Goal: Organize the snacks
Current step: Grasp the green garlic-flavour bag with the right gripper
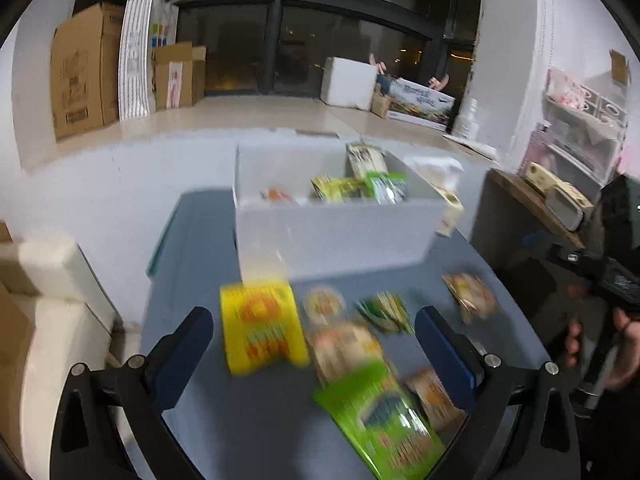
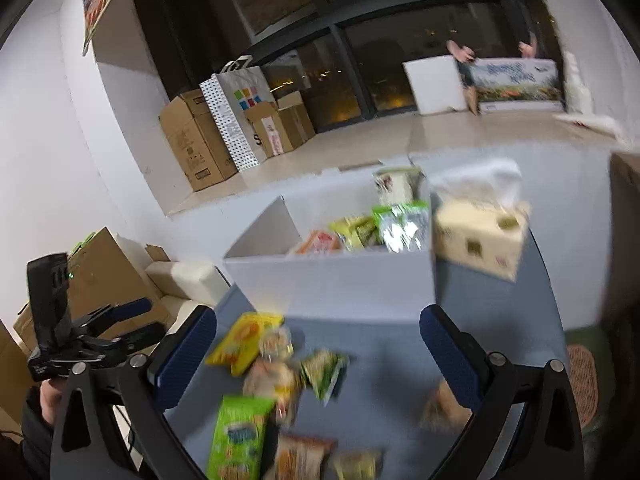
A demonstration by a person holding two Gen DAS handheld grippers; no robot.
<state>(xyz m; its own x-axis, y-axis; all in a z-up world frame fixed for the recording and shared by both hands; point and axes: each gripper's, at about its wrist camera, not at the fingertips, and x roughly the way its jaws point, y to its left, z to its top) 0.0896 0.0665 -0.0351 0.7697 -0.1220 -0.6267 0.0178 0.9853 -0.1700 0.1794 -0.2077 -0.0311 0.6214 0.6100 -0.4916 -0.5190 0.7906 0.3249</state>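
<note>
Green snack packet [image 1: 380, 416], nearest the left wrist camera, is seen lying flat on the blue-grey worktop [image 1: 192, 280] between the spread fingers of the left tongs [image 1: 312, 344]; its print is too blurred to be read. Beside it are recorded a yellow packet [image 1: 260, 328], a round-faced pale packet [image 1: 325, 304], a small green sachet [image 1: 386, 312] and a tan packet [image 1: 472, 296] set well apart toward the right. Left tongs are held wide above this group, nothing gripped. Right tongs [image 2: 318, 360] are likewise held wide and empty over the same scatter, tilted slightly. Behind the loose snacks a white bin [image 1: 336, 236] is placed, with several green, silver and orange packets already inside. A cream tissue box [image 2: 480, 236] is noted just beside the bin's right wall. The person's right hand [image 1: 624, 344] is seen around the other handle. Cardboard cartons [image 2: 196, 140] are stacked against the far wall; their markings cannot be read.
</note>
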